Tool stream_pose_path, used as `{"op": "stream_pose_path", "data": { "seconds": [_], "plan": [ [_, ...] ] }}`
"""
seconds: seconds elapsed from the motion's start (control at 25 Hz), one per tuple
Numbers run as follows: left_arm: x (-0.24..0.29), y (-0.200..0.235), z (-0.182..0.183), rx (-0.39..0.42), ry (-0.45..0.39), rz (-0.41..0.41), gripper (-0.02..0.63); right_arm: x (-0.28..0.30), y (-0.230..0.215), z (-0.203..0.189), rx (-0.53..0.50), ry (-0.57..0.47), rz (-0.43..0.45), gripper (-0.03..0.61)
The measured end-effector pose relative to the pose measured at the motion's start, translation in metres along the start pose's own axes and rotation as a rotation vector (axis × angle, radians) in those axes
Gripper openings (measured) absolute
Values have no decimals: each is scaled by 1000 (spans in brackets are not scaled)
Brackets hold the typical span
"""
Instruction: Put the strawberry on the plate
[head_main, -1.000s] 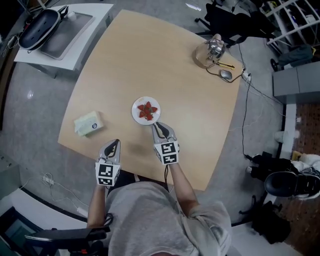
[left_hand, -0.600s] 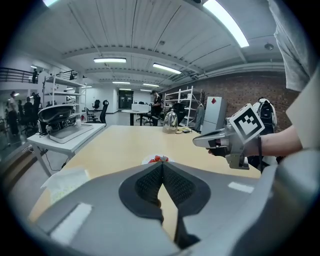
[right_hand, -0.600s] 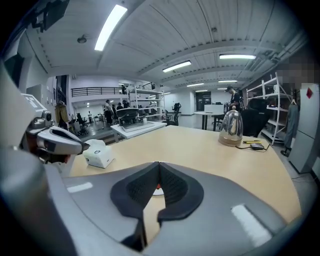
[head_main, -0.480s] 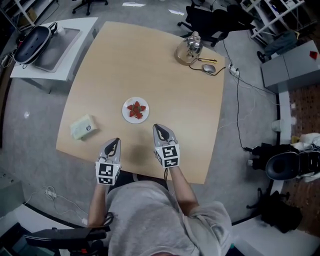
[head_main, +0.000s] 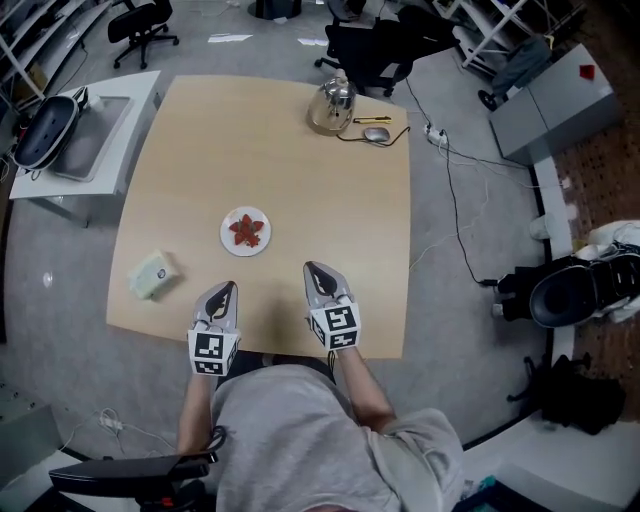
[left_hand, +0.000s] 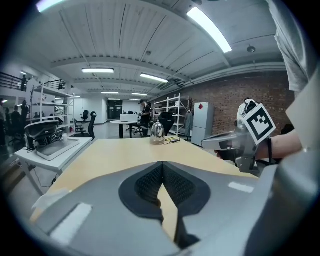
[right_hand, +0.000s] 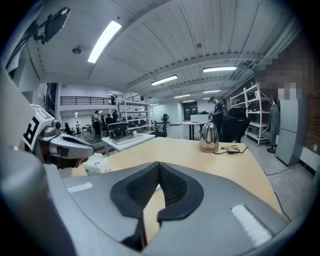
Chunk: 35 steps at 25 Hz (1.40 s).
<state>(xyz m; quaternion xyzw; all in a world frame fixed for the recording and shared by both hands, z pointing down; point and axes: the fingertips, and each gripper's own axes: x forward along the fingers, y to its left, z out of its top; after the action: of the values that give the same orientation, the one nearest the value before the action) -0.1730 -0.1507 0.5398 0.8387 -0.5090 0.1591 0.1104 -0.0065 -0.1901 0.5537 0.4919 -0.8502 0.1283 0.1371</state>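
From the head view I see the strawberry (head_main: 246, 230) lying cut up in the middle of the white plate (head_main: 227, 238), which sits on the wooden table (head_main: 300, 170). Only this overhead view shows me the plate and the fruit; neither gripper view picks them up.

Both grippers are on my side of the plate, over the table's near edge. The left gripper (head_main: 227, 287) is just nearer than the plate, slightly to its left. The right gripper (head_main: 311, 268) is nearer than the plate and to its right. Neither touches the plate.

The left gripper view shows that gripper's jaws together, their dark pads meeting at the tips with nothing between them. The right gripper view shows the same: jaws together and empty.

A pale green packet (head_main: 150, 274) lies left of the plate and a little nearer to me. The right gripper view catches it beside the left gripper, while the left gripper view does not. A steel kettle (head_main: 331, 103) stands well beyond the plate to the right, at the far edge. Both gripper views show it upright, which the top-down view cannot. A mouse (head_main: 376, 133) lies just right of it and is plain in the right gripper view.
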Motion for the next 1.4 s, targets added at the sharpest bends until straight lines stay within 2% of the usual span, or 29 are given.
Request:
{"op": "stream_pose_path", "data": {
  "seconds": [0.56,1.04,1.4],
  "plan": [
    [-2,-47,40,72,-65,-76,20,-79,-31,1,45,-78,-128,6],
    [0,-73,47,117,-89,-120,20,-127,-47,-15,61,-106,-212,6],
    [3,-88,48,132,-86,-136,20,-136,-53,-25,70,-106,-224,6]
  ]
}}
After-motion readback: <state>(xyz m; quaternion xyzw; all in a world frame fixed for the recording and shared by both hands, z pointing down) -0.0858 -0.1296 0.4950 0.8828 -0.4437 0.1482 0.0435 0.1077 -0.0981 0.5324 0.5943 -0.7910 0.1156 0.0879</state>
